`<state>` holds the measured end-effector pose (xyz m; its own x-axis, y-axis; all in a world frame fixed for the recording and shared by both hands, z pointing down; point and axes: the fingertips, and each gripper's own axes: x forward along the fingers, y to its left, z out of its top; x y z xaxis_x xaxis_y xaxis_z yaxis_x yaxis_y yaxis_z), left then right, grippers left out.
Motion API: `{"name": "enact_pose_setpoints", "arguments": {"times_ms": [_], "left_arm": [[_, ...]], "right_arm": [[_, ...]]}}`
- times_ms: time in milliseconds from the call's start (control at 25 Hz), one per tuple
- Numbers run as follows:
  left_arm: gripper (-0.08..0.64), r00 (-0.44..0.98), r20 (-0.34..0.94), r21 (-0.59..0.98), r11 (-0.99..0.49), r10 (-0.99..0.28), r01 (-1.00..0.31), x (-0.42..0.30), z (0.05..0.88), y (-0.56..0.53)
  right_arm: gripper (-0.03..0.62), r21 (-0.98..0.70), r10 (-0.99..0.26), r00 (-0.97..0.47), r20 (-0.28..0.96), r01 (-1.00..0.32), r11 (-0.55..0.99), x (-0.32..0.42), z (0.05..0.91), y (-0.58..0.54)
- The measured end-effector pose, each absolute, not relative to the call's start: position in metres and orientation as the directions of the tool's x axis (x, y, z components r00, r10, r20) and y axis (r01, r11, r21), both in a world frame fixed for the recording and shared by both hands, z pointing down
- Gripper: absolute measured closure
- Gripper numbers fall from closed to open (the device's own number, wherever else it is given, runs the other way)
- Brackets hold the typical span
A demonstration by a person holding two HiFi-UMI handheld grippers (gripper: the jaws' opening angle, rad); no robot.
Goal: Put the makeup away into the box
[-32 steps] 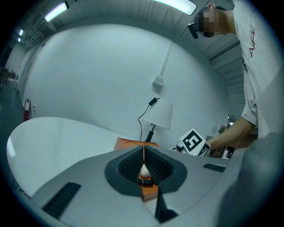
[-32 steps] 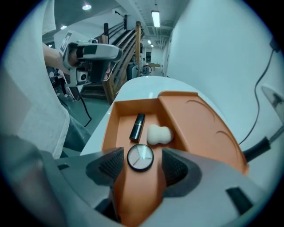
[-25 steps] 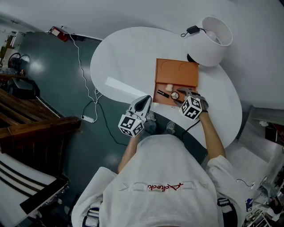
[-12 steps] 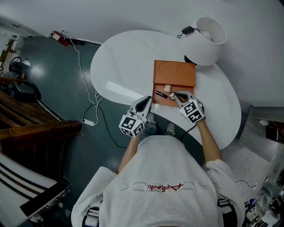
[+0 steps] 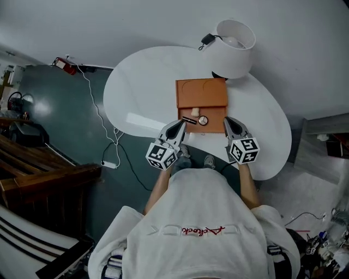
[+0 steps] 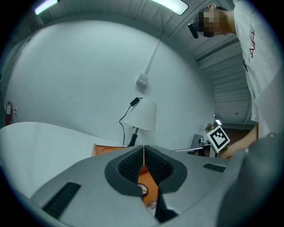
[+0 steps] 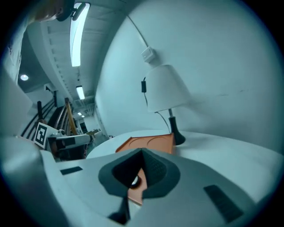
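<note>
Jaws of left tool [image 5: 181, 123] and right tool [image 5: 228, 120] meet, empty, near rectangular orange box [image 5: 201, 93].

Light is dim and cool in the head view, with a pale glare patch on the white worktop [image 5: 142, 92] toward nine o'clock and edges bent by the wide lens. Both gripper views are strongly fisheye with black corners. A ceiling strip light [image 6: 171, 5] glows at twelve o'clock, another ceiling light [image 7: 77, 35] at eleven. The left gripper [image 6: 143, 153] and right gripper [image 7: 142, 155] loom soft and shadowed.
</note>
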<state>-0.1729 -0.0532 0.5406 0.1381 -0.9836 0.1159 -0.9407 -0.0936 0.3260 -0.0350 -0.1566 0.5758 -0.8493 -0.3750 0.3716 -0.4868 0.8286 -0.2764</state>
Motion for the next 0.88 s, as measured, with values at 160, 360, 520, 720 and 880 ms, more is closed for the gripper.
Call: {"name": "enact_pose_setpoints", "arguments": {"times_ms": [160,360,520,720,880], "left_arm": [[0.545,0.194,0.110,0.321,-0.150,-0.975,-0.935,-0.156,0.538,-0.065],[0.545,0.234,0.099,0.318,-0.192,-0.967,-0.928,-0.142,0.533,-0.075],[0.545,0.251,0.090,0.311,-0.212,-0.964,-0.927,-0.135,0.527,-0.080],[0.545,0.253,0.083,0.308,-0.216,-0.964,-0.926,-0.131,0.525,-0.081],[0.545,0.248,0.077,0.307,-0.213,-0.966,-0.928,-0.131,0.523,-0.080]], "right_arm": [[0.572,-0.197,-0.473,-0.789,0.391,-0.574,0.795,0.012,0.573,-0.162],[0.572,-0.151,-0.535,-0.748,0.393,-0.626,0.765,0.041,0.569,-0.163],[0.572,-0.123,-0.561,-0.732,0.386,-0.644,0.755,0.047,0.564,-0.163],[0.572,-0.120,-0.566,-0.736,0.371,-0.643,0.757,0.046,0.559,-0.163],[0.572,-0.117,-0.561,-0.742,0.366,-0.635,0.764,0.043,0.556,-0.164]]}}
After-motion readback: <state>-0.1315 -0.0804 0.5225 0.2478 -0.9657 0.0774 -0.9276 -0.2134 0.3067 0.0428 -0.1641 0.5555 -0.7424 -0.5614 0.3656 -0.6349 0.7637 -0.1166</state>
